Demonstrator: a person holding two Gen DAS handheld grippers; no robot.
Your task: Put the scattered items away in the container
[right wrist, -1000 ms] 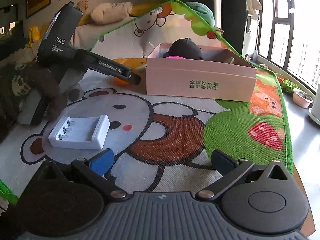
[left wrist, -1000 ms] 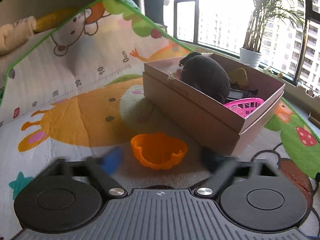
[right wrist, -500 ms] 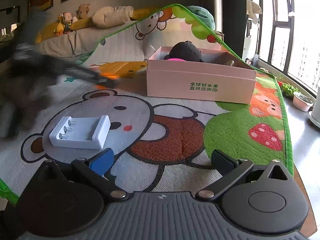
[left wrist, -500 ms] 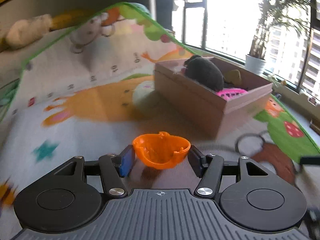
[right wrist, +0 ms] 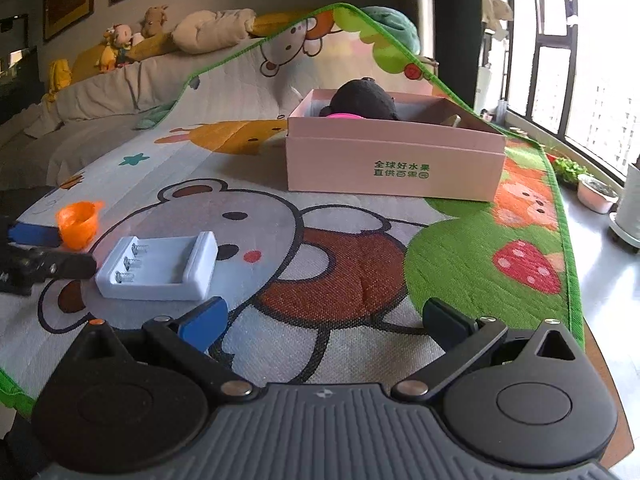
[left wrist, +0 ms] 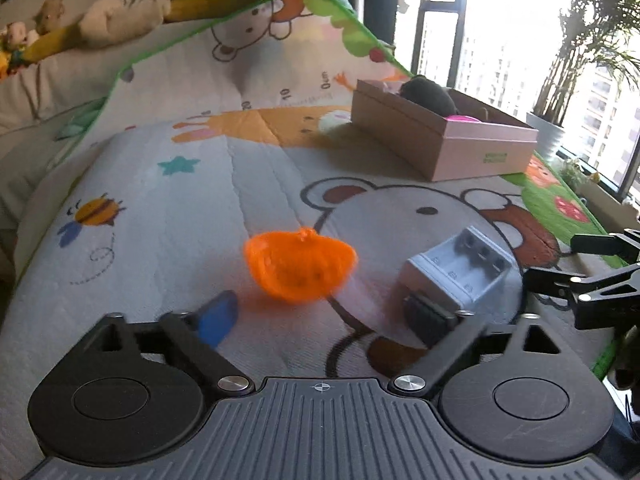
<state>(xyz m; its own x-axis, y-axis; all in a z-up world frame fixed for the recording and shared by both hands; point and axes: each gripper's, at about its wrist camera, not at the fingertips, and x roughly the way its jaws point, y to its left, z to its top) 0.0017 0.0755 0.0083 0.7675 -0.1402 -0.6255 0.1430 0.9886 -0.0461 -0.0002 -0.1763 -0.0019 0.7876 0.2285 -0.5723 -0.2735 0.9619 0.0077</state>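
An orange pumpkin-shaped cup point(left wrist: 300, 270) lies blurred on the play mat just ahead of my left gripper point(left wrist: 322, 316). The gripper's jaws are opening and the pads stand clear of the cup. The right wrist view shows the same cup point(right wrist: 78, 224) beside the left gripper point(right wrist: 71, 251) at the mat's left side. A pale grey battery holder point(left wrist: 460, 276) point(right wrist: 160, 270) rests right of the cup. The pink cardboard box point(left wrist: 440, 148) point(right wrist: 392, 168) stands at the far end, holding a dark plush point(right wrist: 364, 100). My right gripper point(right wrist: 324, 320) is open over bare mat.
A sofa with soft toys point(right wrist: 120, 40) runs along the back left. Windows and potted plants point(right wrist: 598, 192) line the right side past the mat's green edge point(right wrist: 568, 280). A pink basket point(left wrist: 464, 119) shows inside the box.
My left gripper shut on the orange cup near the box, swung it away toward the battery holder, then spread its jaws. The cup is now loose. The right gripper stayed put.
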